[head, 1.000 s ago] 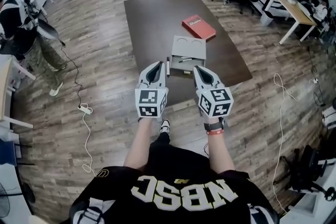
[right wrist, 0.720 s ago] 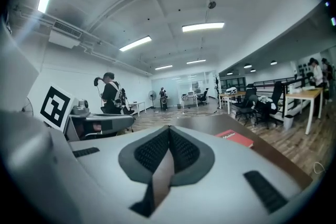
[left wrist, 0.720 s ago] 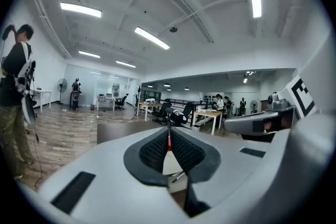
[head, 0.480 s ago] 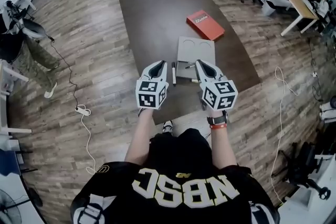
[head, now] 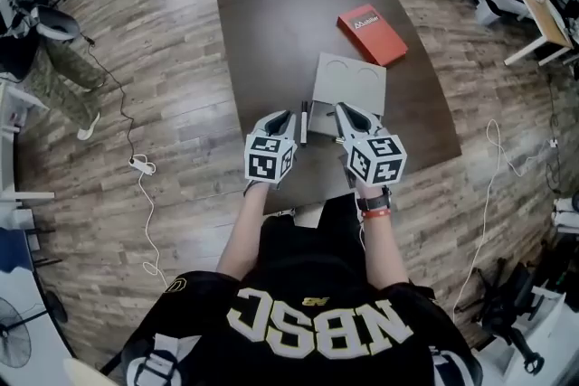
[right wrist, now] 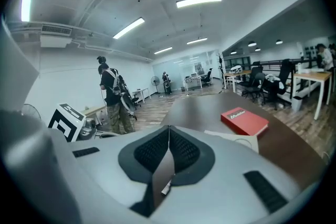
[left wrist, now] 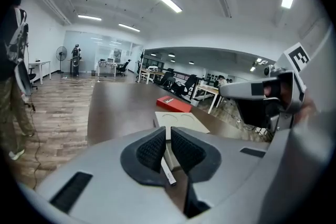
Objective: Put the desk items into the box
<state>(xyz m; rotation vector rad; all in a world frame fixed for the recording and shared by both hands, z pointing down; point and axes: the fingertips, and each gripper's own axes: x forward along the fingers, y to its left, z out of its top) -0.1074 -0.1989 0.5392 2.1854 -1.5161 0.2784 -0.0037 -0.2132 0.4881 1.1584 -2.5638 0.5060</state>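
Left gripper [head: 284, 118]: jaws closed together on nothing, held low over the near edge of the table [head: 271, 4], left of centre in the head view.
Right gripper [head: 343, 111]: jaws also closed and empty, just right of centre.
Pen [head: 303, 123]: lies on the table between the two grippers, just beside the left one.
Box [head: 353, 79]: grey and flat, at frame centre, right of the pen.
Red book [head: 373, 33]: on the table, up and right of the box, apart from it.

The left gripper [left wrist: 168, 136] is closed and empty; below its jaws lies what looks like a pen [left wrist: 168, 171], with the box [left wrist: 184, 121] just ahead.
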